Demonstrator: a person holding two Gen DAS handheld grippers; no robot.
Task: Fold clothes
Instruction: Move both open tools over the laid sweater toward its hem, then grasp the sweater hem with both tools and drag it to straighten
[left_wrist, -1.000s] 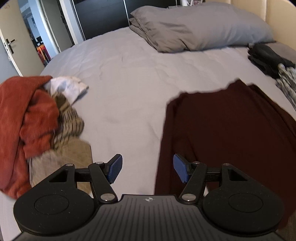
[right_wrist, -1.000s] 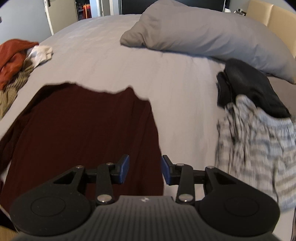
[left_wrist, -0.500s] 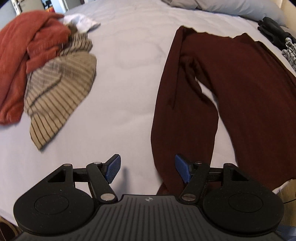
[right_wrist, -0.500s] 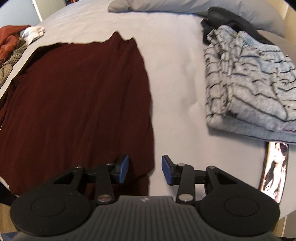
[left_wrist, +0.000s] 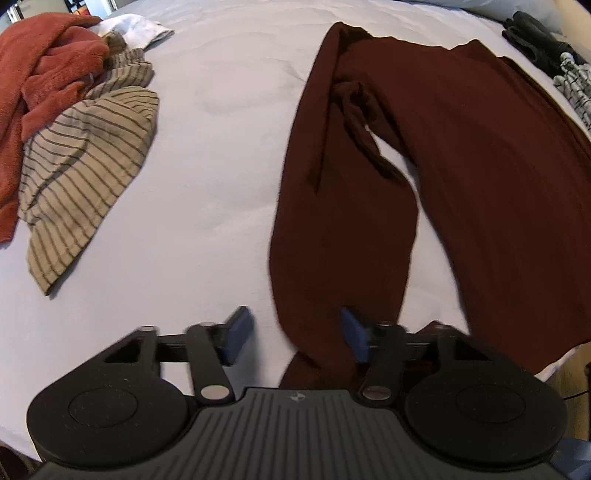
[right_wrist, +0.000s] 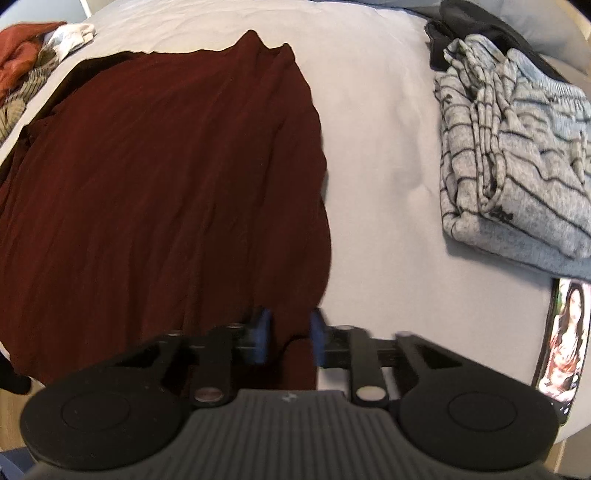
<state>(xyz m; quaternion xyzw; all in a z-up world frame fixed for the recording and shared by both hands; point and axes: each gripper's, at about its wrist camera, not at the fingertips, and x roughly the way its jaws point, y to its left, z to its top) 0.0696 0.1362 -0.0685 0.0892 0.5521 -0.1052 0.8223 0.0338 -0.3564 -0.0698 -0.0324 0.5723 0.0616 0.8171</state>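
Observation:
A dark maroon long-sleeved top (right_wrist: 166, 184) lies spread flat on the pale grey bed sheet (left_wrist: 207, 221). Its left sleeve (left_wrist: 332, 221) runs down the bed toward me and passes between the blue pads of my left gripper (left_wrist: 297, 338), which is open just above the bed's near edge. My right gripper (right_wrist: 289, 336) sits at the top's near right corner. Its jaws are narrowed but still apart, with a fold of the maroon cloth between them. Both grippers look blurred.
At the left lies a pile with a rust-red garment (left_wrist: 48, 66), a beige striped one (left_wrist: 85, 158) and a white cloth (left_wrist: 133, 27). At the right are a folded grey striped garment (right_wrist: 517, 166), a black garment (right_wrist: 476, 26) and a phone (right_wrist: 561, 339) at the bed's edge.
Both grippers have dropped and tilted down toward the near edge of the maroon top. The right jaws have narrowed around the cloth; the left jaws have narrowed slightly over the sleeve.

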